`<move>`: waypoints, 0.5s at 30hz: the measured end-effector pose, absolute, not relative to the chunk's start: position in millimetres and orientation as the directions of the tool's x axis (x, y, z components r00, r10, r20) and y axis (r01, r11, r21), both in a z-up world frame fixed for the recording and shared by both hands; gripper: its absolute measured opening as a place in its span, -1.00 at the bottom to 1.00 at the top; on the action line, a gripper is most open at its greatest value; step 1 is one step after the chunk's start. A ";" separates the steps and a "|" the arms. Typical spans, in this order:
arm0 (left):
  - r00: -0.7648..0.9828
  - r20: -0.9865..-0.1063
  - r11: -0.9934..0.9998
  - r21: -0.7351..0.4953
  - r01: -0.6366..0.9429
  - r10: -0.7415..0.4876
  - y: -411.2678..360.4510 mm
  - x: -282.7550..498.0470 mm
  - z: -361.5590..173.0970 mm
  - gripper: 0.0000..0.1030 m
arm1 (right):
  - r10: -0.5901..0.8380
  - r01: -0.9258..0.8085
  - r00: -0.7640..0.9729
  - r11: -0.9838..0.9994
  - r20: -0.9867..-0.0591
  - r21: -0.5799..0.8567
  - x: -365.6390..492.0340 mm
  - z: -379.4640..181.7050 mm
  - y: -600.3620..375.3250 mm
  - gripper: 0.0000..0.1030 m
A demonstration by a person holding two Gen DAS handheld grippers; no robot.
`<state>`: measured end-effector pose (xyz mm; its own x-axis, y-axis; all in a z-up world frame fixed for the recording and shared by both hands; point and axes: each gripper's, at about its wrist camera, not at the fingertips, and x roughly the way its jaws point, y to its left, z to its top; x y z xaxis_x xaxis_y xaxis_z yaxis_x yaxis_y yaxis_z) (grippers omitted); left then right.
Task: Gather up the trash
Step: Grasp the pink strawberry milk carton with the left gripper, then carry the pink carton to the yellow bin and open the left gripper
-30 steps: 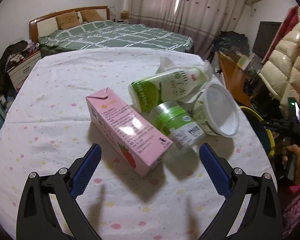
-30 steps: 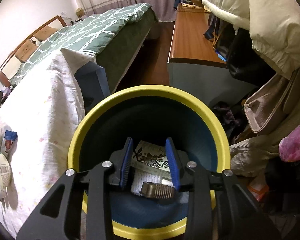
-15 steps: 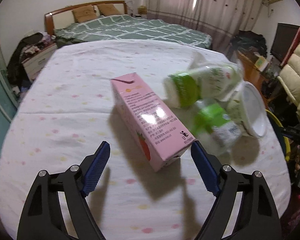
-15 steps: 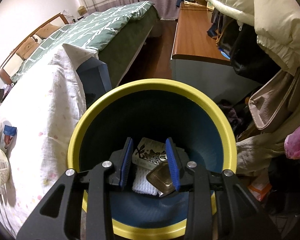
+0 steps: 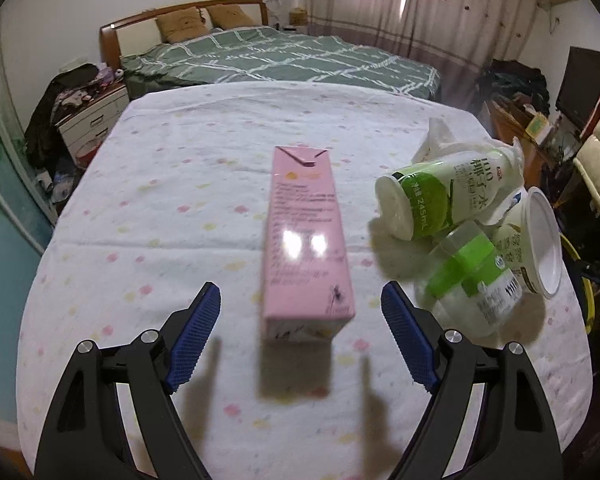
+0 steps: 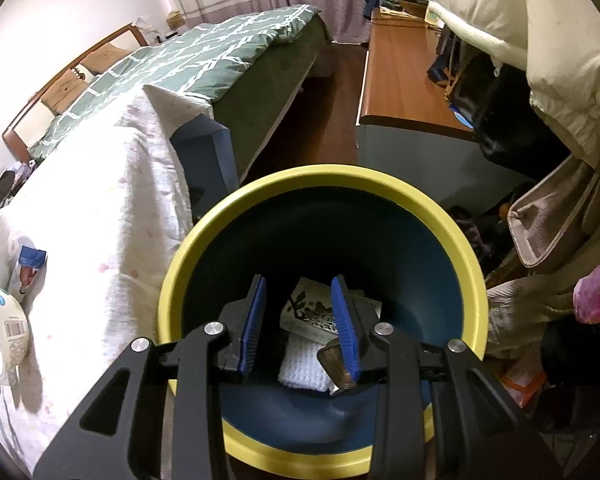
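On my left wrist view I get the table (image 5: 180, 184) under its white dotted cloth, which fills most of the frame, with the green-quilted bed (image 5: 276, 60) beyond it at 12 o'clock. My right wrist view gives only a strip of that cloth at 9 o'clock; what it shows instead is the bin (image 6: 320, 176), yellow-rimmed and dark blue inside, standing on the floor beside the table edge. The left view catches just a sliver of that yellow rim at 3 o'clock.

Only the right view looks into the bin: a patterned flat packet (image 6: 312, 312), a white knitted-looking piece (image 6: 300, 364) and a small foil tray (image 6: 334, 362) lie at the bottom.

The trash on the table shows fully only on the left view. The pink carton (image 5: 306, 248) lies on its side dead centre, long axis running toward 12 o'clock, glossy with two glare spots and a folded top at the far end. At 2 to 3 o'clock sits a heap: a green-and-white bottle (image 5: 448, 200) on its side, a clear bottle with a green label (image 5: 470, 280) below it, and a white tub (image 5: 540, 240) tipped open-side toward 3 o'clock, all touching.

My left gripper (image 5: 301, 330) is spread wide, empty, its fingers flanking the carton's near end without touching. My right gripper (image 6: 299, 328) hangs over the bin mouth, fingers narrowly parted, gripping nothing.
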<state>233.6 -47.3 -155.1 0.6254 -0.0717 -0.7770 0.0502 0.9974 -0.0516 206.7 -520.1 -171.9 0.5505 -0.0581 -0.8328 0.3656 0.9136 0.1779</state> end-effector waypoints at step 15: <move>0.517 -0.852 0.996 -0.048 0.074 -0.079 -54.5 303.8 -172.4 -0.22 | -0.051 0.372 0.545 0.909 -0.837 0.187 204.6 -176.2 -528.4 -0.37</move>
